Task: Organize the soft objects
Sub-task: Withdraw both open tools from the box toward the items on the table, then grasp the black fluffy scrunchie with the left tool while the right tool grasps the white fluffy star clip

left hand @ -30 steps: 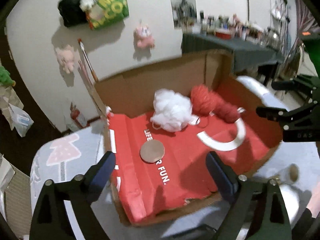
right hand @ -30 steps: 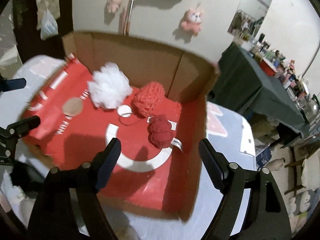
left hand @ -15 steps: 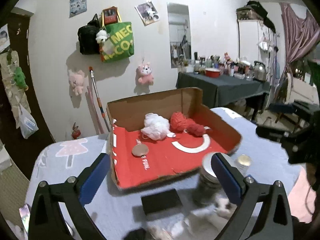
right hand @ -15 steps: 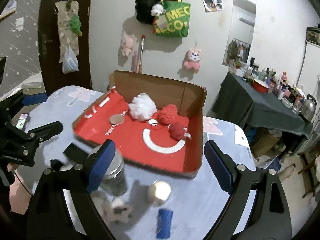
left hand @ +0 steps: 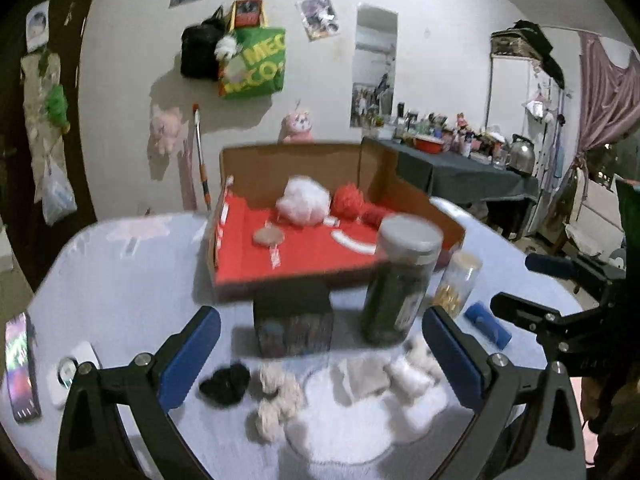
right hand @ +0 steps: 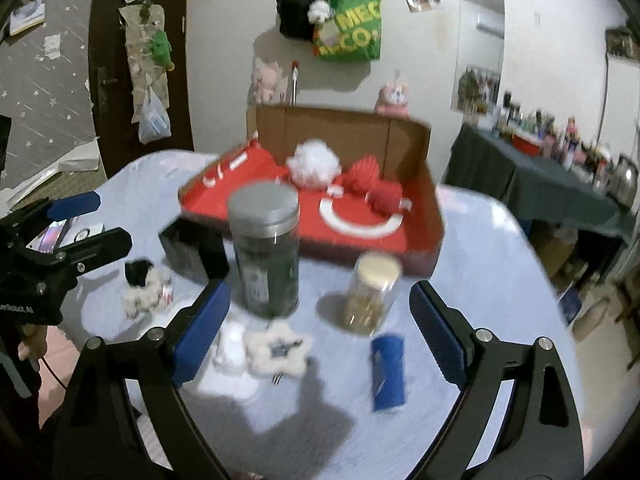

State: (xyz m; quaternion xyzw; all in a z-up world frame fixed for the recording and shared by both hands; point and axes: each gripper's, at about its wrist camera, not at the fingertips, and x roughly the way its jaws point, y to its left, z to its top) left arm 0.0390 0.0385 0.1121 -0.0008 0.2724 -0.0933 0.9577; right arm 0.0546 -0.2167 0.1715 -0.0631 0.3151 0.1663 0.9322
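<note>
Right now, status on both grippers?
Left gripper, right gripper open, empty. White fluffy scrunchie loose on table. Tall jar stands before box.

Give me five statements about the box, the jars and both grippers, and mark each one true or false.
1. A white pompom lies in the box. True.
2. The tall jar lies on its side. False: it stands upright with its grey lid on top.
3. The left gripper holds the black soft toy. False: its jaws are open and empty, and the toy lies on the table.
4. The blue roll lies on the table outside the box. True.
5. The right gripper is shut on the small jar. False: its jaws are open with nothing gripped, and the jar stands free beyond them.
</note>
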